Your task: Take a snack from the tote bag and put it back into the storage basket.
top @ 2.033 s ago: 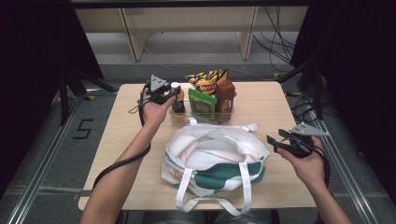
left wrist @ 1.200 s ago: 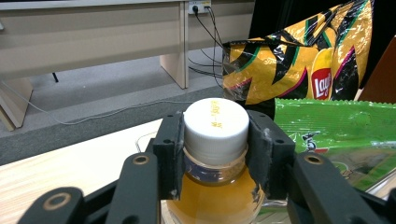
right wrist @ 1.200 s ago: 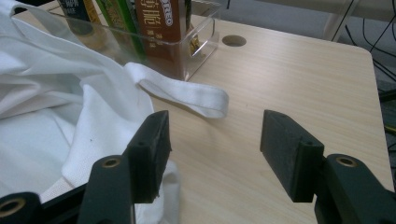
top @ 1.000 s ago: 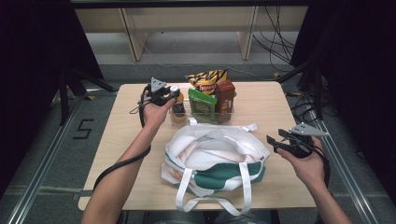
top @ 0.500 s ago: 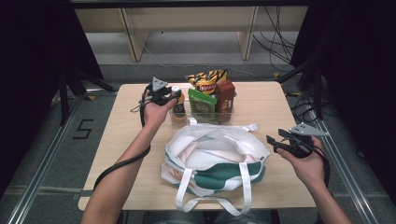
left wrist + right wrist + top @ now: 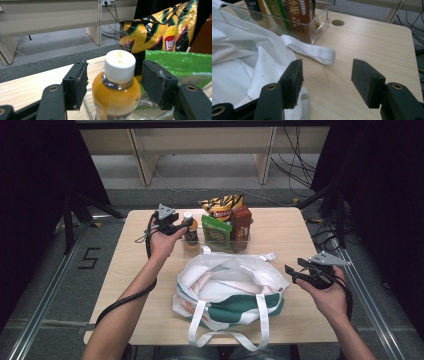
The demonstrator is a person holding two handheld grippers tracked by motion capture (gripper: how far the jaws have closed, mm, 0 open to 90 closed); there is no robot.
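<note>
An orange juice bottle (image 6: 117, 85) with a white cap stands upright at the left end of a clear tray (image 6: 220, 245), also seen as the bottle (image 6: 189, 227) from above. My left gripper (image 6: 113, 75) is open around its neck. Its jaws have just been opening, and both pads stand apart from the bottle with a gap on each side. A white and green tote bag (image 6: 230, 290) lies open at the table's middle front. My right gripper (image 6: 292, 274) hovers open to the right of the bag with nothing between its jaws (image 6: 327, 77).
The tray also holds a yellow chips bag (image 6: 221, 206), a green packet (image 6: 216, 230) and a brown box (image 6: 241, 222). A white bag strap (image 6: 312, 51) lies on the wood near the tray's corner (image 6: 322, 17). Bare tabletop (image 6: 372, 42) stretches to the right.
The left hand has shifted slightly at the bottle. The right hand, the bag and the tray's goods stay as they were.
</note>
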